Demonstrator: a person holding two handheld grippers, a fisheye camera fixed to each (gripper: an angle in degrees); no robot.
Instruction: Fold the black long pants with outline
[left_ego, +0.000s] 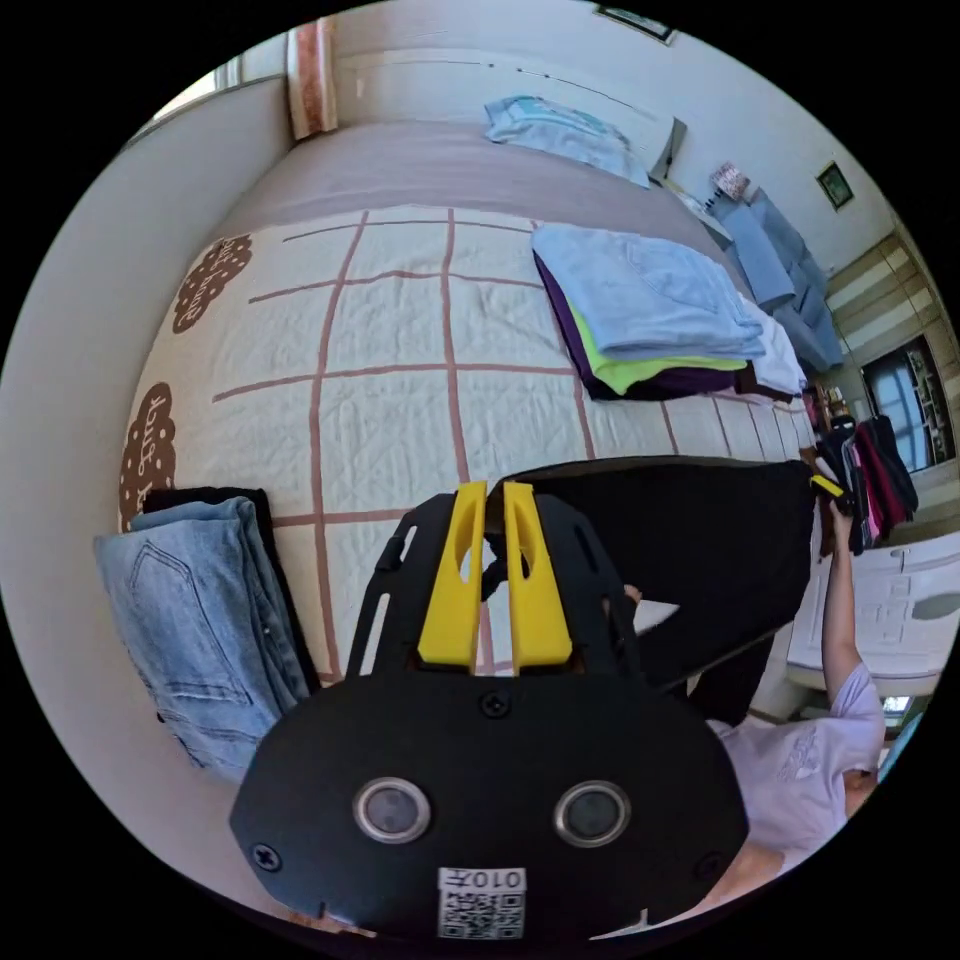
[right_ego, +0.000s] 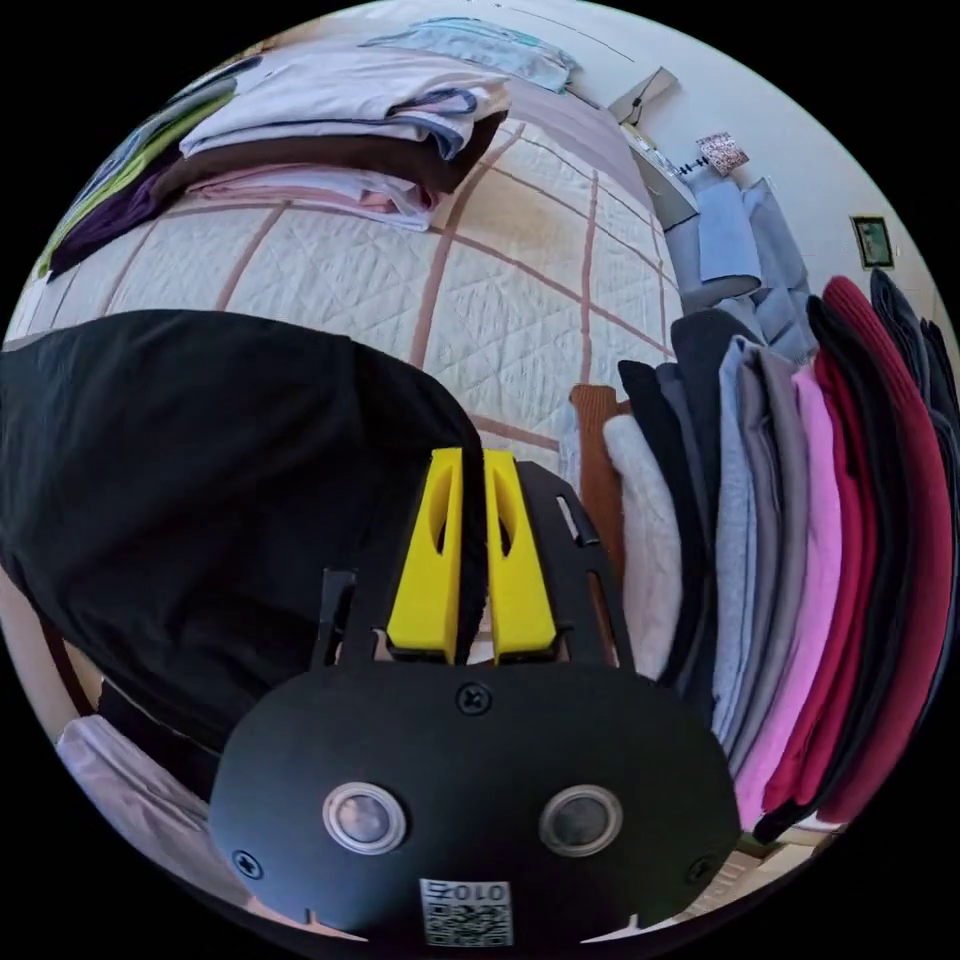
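Note:
The black long pants hang stretched above the quilted bed, held at two corners. In the left gripper view my left gripper has its yellow jaws shut on one corner of the black cloth. The right gripper appears far to the right in that view, gripping the other end, with a person's arm below it. In the right gripper view my right gripper is shut on a fold of the black pants, which spread out to the left over the bed.
The white quilt has pink grid lines. Folded blue jeans lie near the left gripper; a stack of folded clothes sits farther back. A tall pile of folded garments stands beside the right gripper. Another stack lies beyond.

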